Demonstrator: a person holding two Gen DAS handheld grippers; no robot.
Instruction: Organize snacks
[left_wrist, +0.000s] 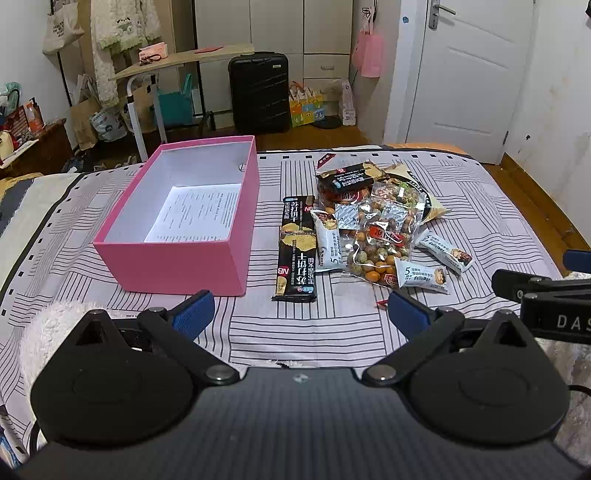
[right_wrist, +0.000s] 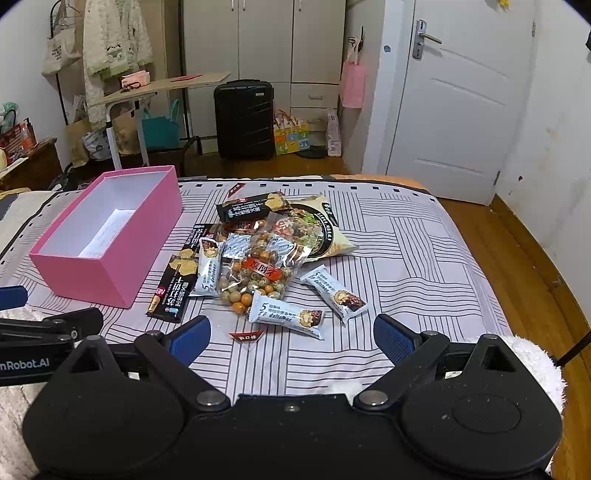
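An open pink box (left_wrist: 173, 258) (right_wrist: 107, 273) with a printed sheet on its floor sits on the striped bedspread, left of a snack pile. A long black cracker pack (left_wrist: 297, 247) (right_wrist: 177, 277) lies beside the box. A clear bag of mixed nuts (left_wrist: 380, 240) (right_wrist: 258, 266) tops the pile, with white snack bars (left_wrist: 421, 277) (right_wrist: 286, 314) around it and a second bar (right_wrist: 334, 291) to the right. My left gripper (left_wrist: 303, 310) hovers open, short of the cracker pack. My right gripper (right_wrist: 291, 339) is open too, just short of the nearest bar.
A small red wrapper scrap (right_wrist: 245, 336) lies near the right gripper. Beyond the bed's far edge stand a black suitcase (left_wrist: 258, 92), a side table (left_wrist: 184, 59), bags and a white door (right_wrist: 461, 103). Wooden floor (right_wrist: 535, 277) runs along the bed's right side.
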